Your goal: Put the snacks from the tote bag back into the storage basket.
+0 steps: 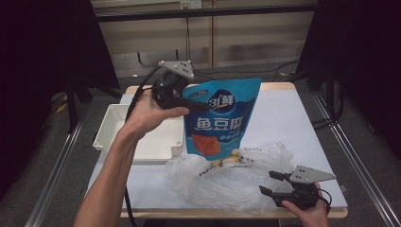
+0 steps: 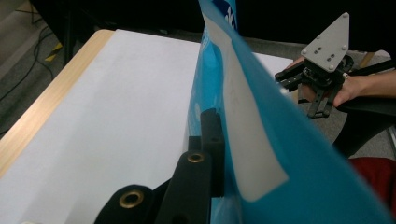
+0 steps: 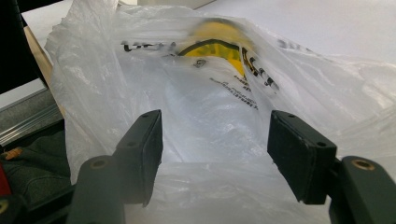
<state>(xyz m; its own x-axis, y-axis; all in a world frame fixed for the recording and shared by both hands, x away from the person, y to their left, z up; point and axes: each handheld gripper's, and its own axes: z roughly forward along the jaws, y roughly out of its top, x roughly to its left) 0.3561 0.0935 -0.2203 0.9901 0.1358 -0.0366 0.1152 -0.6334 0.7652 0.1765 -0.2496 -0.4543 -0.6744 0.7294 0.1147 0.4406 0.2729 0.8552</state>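
The table (image 1: 302,123), covered in white, takes up the middle of the high view. On it at about nine o'clock from the centre sits a shallow white tray (image 1: 106,127), near the left edge. At about six o'clock, toward the near edge, a crumpled clear plastic bag (image 1: 227,182) with yellow and black print lies spread out; the right gripper view shows its mouth gaping wide, the film rising on both sides. Above the bag, around twelve o'clock from it, a blue snack pouch (image 1: 221,118) with white lettering hangs upright in the air, its bottom edge just over the plastic. The left gripper (image 1: 189,105) has its jaws closed tight on the pouch's upper left edge, and the left gripper view shows the black pads pinching the blue film. The right gripper (image 1: 268,182) sits at about four o'clock near the table's near right corner, jaws spread well apart; the bag's film lies between and around them, but whether the pads press it I cannot tell.
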